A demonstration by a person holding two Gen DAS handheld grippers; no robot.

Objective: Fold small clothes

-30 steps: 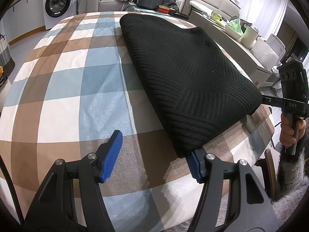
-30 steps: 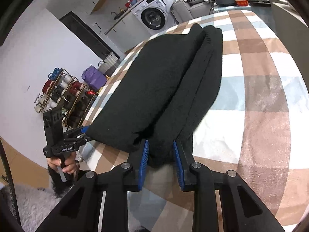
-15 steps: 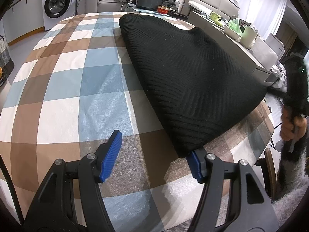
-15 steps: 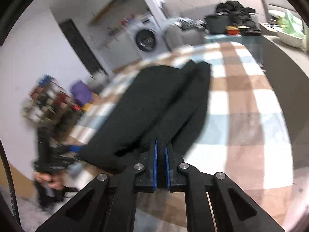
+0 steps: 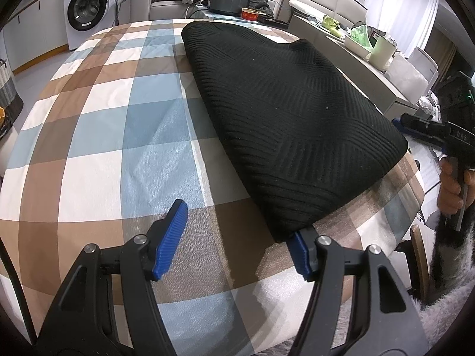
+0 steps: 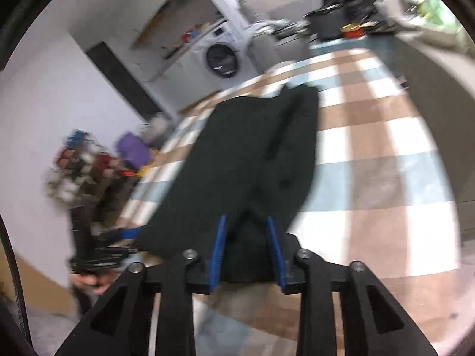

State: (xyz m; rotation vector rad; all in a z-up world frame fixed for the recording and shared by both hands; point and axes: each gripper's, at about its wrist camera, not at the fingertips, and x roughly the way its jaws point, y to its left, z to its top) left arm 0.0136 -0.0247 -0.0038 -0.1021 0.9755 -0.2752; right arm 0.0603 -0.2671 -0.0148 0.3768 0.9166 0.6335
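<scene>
A lived-in home is shown. A white washing machine (image 5: pixel 89 12) is set against the far wall under a counter, beside a pale sofa (image 5: pixel 166 3) heaped with clothes. A tabletop (image 5: pixel 98 136) covered in a checked cloth fills the foreground. A rack of small bottles (image 6: pixel 77 166) is seen, blurred, by a plain wall.

surface: checked tablecloth (image 5: pixel 98 136) | on it: folded black sweater (image 5: pixel 285 112)
</scene>
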